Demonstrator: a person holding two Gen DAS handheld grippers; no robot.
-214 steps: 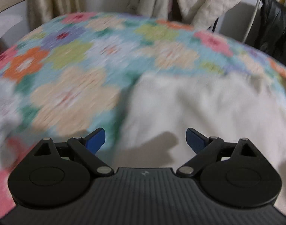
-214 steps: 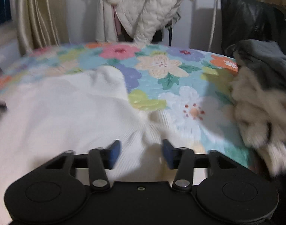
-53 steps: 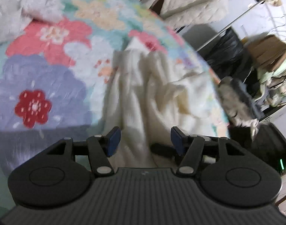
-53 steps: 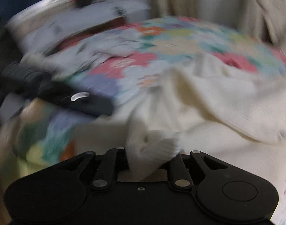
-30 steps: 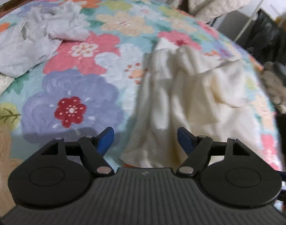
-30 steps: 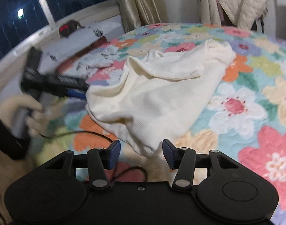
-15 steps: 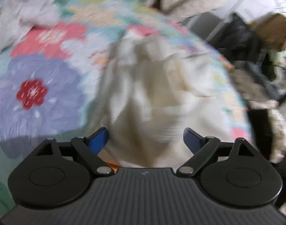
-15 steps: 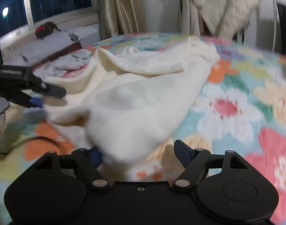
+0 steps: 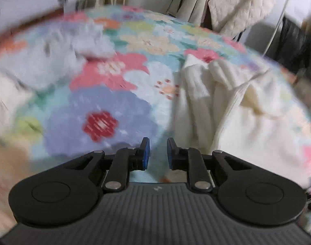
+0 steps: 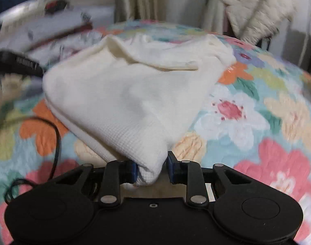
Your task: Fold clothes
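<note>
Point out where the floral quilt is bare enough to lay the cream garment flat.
The floral quilt is bare right of the cream garment, out to its far edge. In the left view, the purple-flower patch between the garment and the crumpled grey clothes is also free. The black cable clutters the near-left.

Honestly nothing readable here. The left gripper [image 9: 157,153] body has a tiny pale logo mark on its ribbed top, too small to make out. In the right wrist view its dark handle [image 10: 18,64] carries some pale lettering, but it's blurred to mush.
</note>
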